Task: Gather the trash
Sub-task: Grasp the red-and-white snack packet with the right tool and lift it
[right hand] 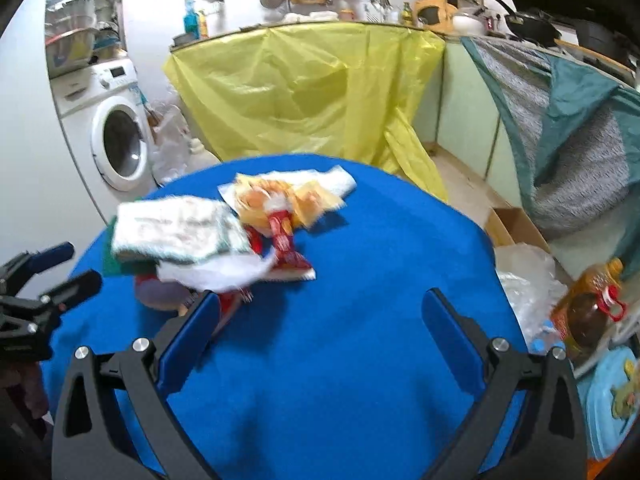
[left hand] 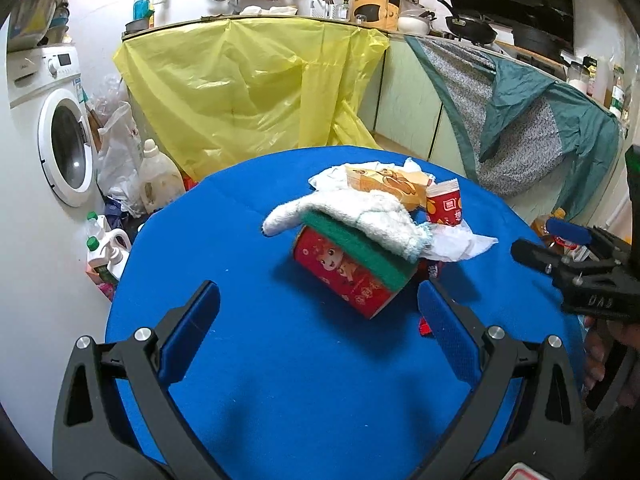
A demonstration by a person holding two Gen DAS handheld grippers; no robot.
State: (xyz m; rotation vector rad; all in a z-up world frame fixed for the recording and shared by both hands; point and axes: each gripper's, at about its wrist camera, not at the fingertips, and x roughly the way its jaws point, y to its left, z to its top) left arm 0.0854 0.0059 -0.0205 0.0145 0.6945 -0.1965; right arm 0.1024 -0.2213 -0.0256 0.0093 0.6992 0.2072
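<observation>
A heap of trash lies on the round blue table (left hand: 280, 380). A red printed can (left hand: 346, 280) lies on its side under a green scouring pad (left hand: 360, 250) and a white cloth (left hand: 360, 212). Behind them are an orange snack wrapper (left hand: 390, 184), a small red packet (left hand: 444, 208) and crumpled white tissue (left hand: 460, 244). My left gripper (left hand: 320, 320) is open, just short of the can. My right gripper (right hand: 320, 316) is open over bare table, to the right of the heap; its view is blurred, showing the cloth (right hand: 180, 232), wrapper (right hand: 276, 200) and red packet (right hand: 284, 240).
A yellow plastic sheet (left hand: 248, 88) hangs from the counter behind. The washing machine (left hand: 60, 140), bags and detergent bottles (left hand: 160, 180) crowd the floor at left. An oil bottle (right hand: 588, 304), plastic bags and a cardboard box (right hand: 516, 224) sit right of the table.
</observation>
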